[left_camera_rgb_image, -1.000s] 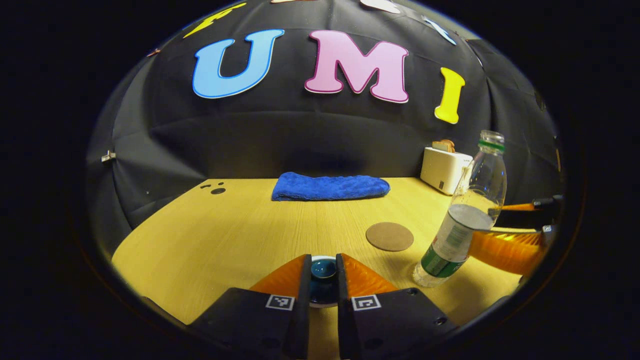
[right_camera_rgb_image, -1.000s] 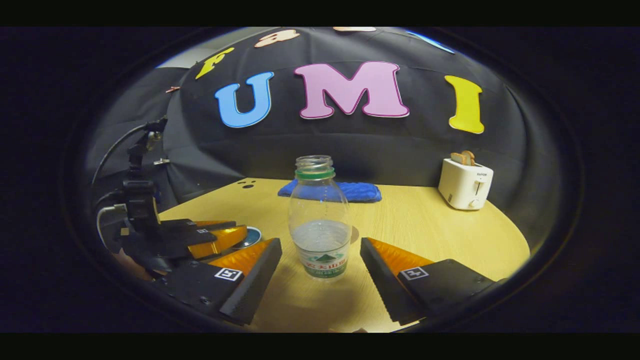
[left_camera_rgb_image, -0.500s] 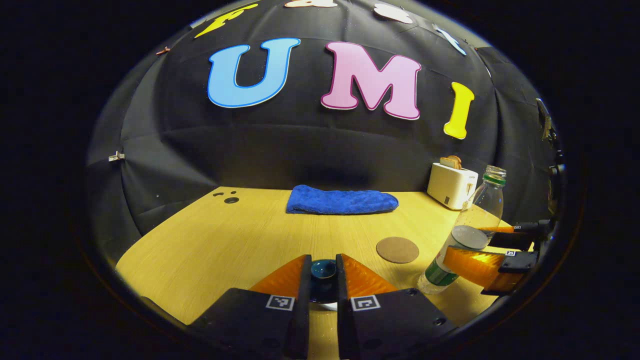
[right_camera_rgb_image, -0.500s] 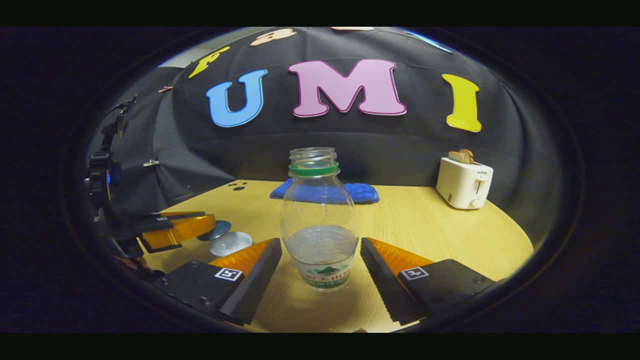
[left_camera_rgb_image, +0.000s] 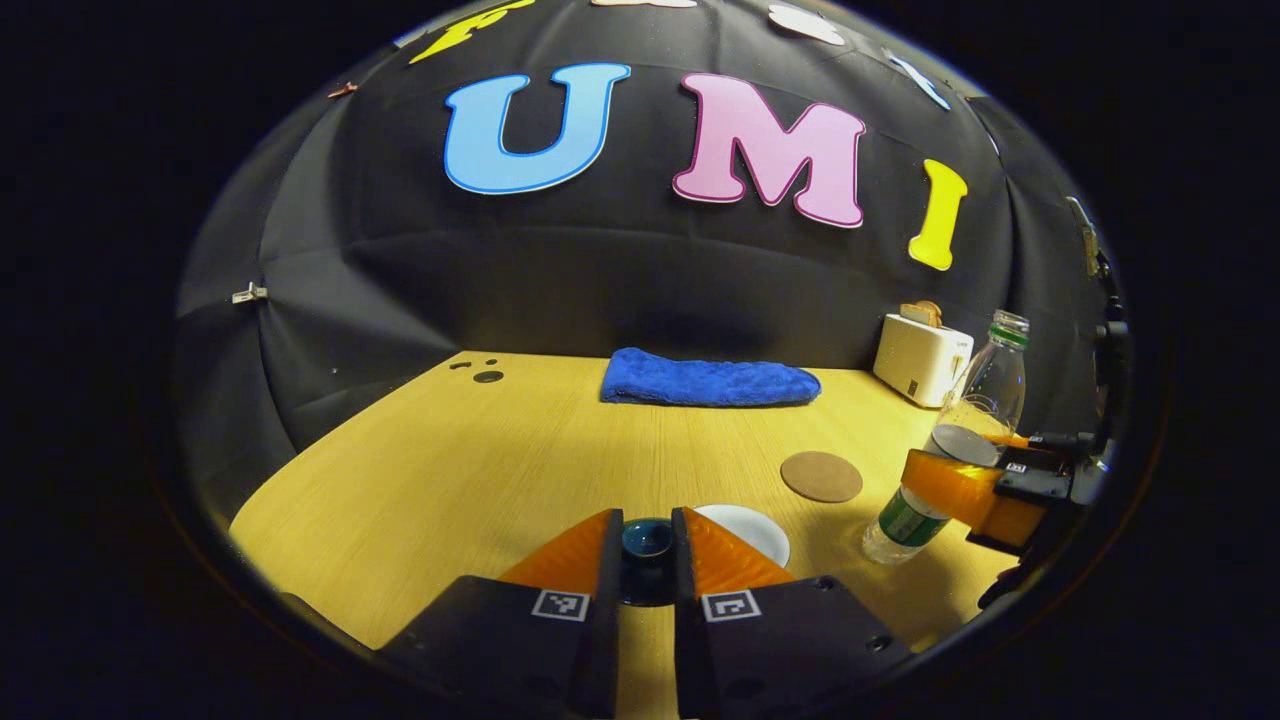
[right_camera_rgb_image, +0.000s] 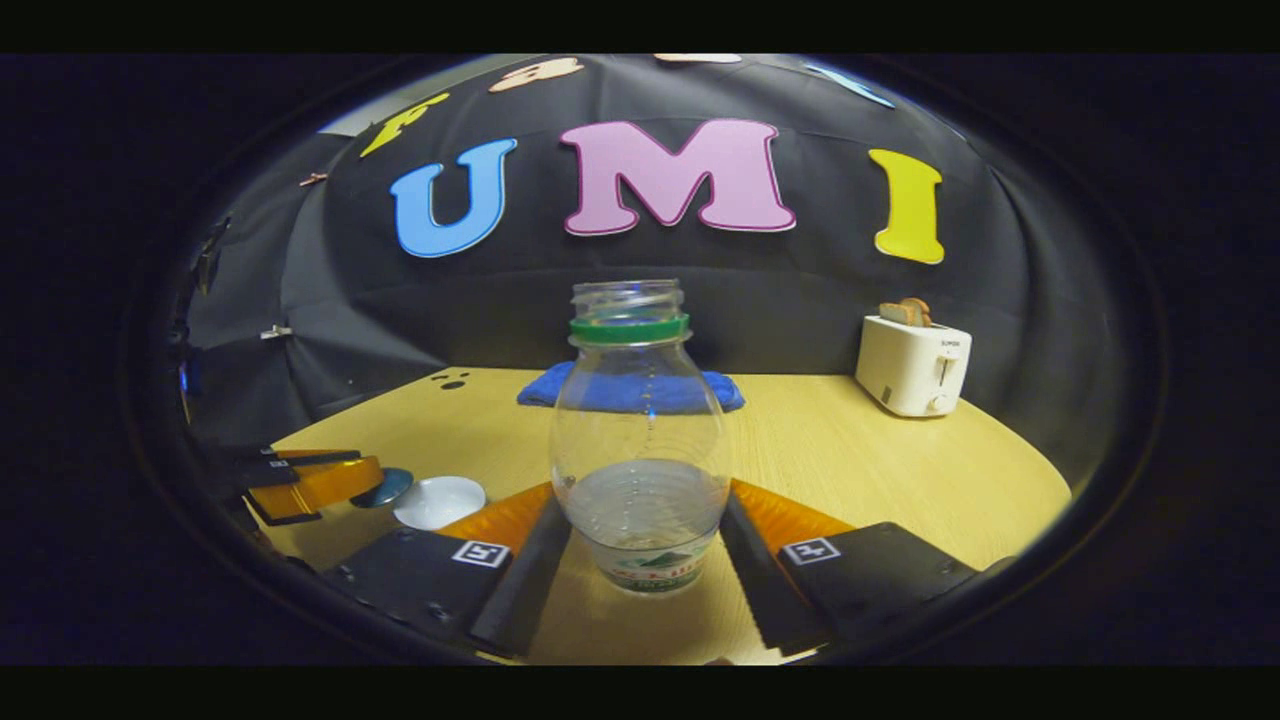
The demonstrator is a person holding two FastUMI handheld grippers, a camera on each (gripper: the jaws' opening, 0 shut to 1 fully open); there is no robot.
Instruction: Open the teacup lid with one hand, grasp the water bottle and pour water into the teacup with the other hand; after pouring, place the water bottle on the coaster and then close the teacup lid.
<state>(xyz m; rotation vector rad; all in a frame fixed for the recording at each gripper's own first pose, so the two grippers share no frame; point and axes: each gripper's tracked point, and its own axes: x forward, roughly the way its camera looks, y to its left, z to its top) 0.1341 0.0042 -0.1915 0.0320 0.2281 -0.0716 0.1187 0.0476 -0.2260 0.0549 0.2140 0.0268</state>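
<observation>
My left gripper [left_camera_rgb_image: 647, 535] is shut on the knob of the dark teal teacup lid [left_camera_rgb_image: 646, 541], held above the table to the left of the white teacup [left_camera_rgb_image: 752, 528], which stands uncovered. An uncapped clear water bottle [right_camera_rgb_image: 640, 440], partly filled and with a green neck ring, stands upright on the table. My right gripper [right_camera_rgb_image: 645, 525] has both fingers pressed on its lower body. In the right gripper view the teacup [right_camera_rgb_image: 440, 500] sits at the lower left, with the lid [right_camera_rgb_image: 382, 487] and the left gripper [right_camera_rgb_image: 310, 485] beside it. A round brown coaster [left_camera_rgb_image: 821, 476] lies behind the cup, left of the bottle [left_camera_rgb_image: 985, 395].
A folded blue towel [left_camera_rgb_image: 710, 378] lies at the back of the wooden table [left_camera_rgb_image: 480, 460]. A white toaster [right_camera_rgb_image: 912, 365] with toast in it stands at the back right. Small dark holes [left_camera_rgb_image: 487, 376] mark the table's far left corner.
The left gripper has carried the lid up and to the left, off the teacup, uncovering its white inside. The right gripper's fingers, open a second ago, have closed on the bottle.
</observation>
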